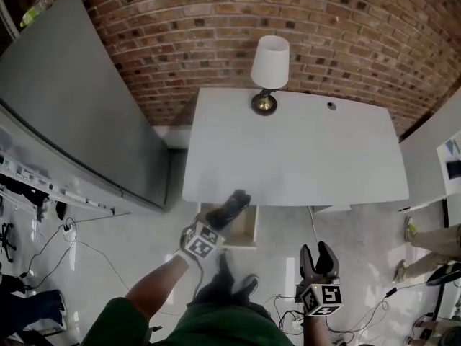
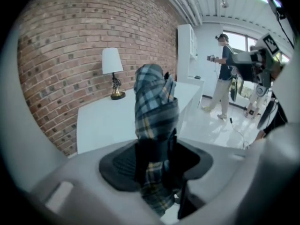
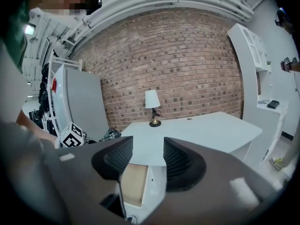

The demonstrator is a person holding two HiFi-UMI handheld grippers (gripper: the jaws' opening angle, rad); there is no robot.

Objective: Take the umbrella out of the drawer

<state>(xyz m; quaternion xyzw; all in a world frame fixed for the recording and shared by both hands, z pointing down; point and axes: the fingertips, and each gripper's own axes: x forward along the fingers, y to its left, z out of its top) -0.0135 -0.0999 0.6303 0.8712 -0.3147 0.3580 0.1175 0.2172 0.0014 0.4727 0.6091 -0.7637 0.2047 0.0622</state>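
Observation:
A folded umbrella (image 2: 154, 107) in blue-and-yellow plaid stands upright between the jaws of my left gripper (image 2: 157, 158), which is shut on it. In the head view the left gripper (image 1: 220, 218) holds the dark umbrella (image 1: 236, 199) up at the front edge of the white desk (image 1: 302, 157), above the open drawer (image 1: 250, 231). My right gripper (image 1: 318, 252) hangs to the right over the floor. Its jaws (image 3: 147, 156) stand open with nothing between them. Past them I see the drawer's wooden inside (image 3: 133, 184).
A lamp (image 1: 269, 71) with a white shade stands at the desk's back edge against the brick wall. A large grey panel (image 1: 72, 99) leans at the left. Cables (image 1: 86, 251) trail over the floor. A person (image 2: 225, 74) stands by white cabinets.

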